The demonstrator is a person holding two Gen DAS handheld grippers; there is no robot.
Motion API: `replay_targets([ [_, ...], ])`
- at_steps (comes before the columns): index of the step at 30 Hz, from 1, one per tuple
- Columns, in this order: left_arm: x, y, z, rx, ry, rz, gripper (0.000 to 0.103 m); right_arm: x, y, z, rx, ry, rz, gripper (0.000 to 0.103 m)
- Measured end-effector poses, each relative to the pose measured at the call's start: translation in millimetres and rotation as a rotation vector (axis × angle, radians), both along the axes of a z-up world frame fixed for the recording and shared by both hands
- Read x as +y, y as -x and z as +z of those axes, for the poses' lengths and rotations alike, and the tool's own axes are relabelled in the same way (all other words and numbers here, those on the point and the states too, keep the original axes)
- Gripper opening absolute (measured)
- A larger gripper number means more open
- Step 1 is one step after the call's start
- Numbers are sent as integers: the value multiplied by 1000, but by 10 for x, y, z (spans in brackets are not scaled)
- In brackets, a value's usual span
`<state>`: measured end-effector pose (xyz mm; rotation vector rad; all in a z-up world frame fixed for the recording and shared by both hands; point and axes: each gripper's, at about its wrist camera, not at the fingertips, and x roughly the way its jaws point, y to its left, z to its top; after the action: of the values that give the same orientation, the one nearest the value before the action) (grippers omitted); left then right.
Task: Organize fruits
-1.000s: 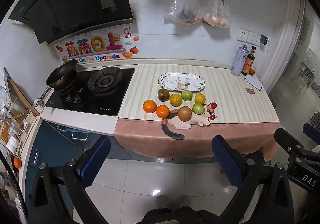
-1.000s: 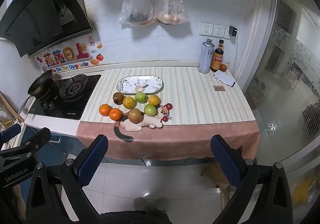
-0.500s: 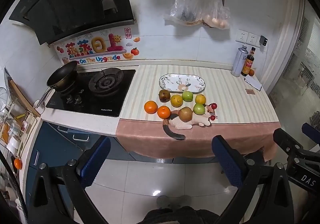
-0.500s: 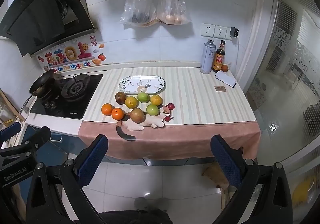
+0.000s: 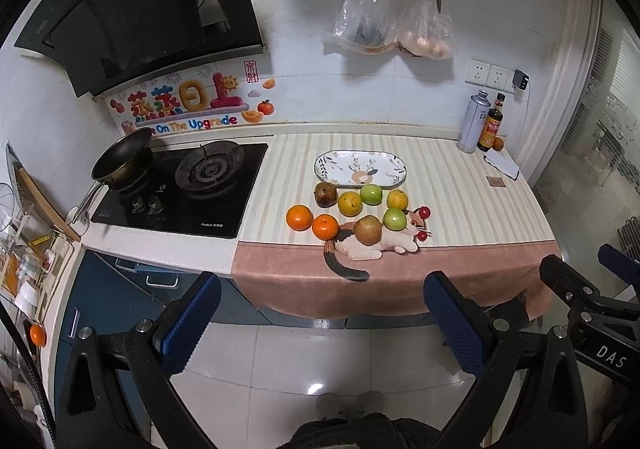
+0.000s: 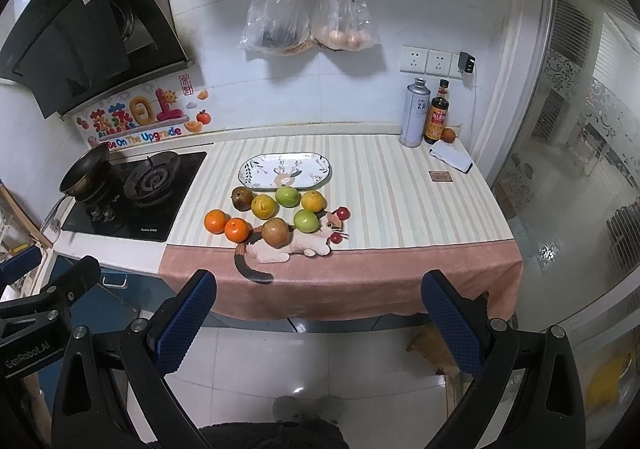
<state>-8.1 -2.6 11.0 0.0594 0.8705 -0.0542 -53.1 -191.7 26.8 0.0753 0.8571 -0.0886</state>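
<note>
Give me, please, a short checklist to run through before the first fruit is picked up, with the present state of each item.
1. Left gripper open and holding nothing: ok.
2. Right gripper open and holding nothing: ok.
3. Oval plate free to take fruit: ok, nothing lies on it.
4. Fruits within reach: not ok, both grippers hang well short of the counter edge.
5. Brown pear stable: cannot tell; it rests against the toy cat, so it may roll when nearby fruit is lifted.
6. Two oranges easy to approach: ok, they sit at the left end of the cluster, though they touch each other.
</note>
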Motion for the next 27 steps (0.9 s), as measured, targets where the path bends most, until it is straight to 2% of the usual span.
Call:
replay_targets([
  [27,4,4,6,-3,13,7,103,-3,0,40,-9,-1,12,103],
])
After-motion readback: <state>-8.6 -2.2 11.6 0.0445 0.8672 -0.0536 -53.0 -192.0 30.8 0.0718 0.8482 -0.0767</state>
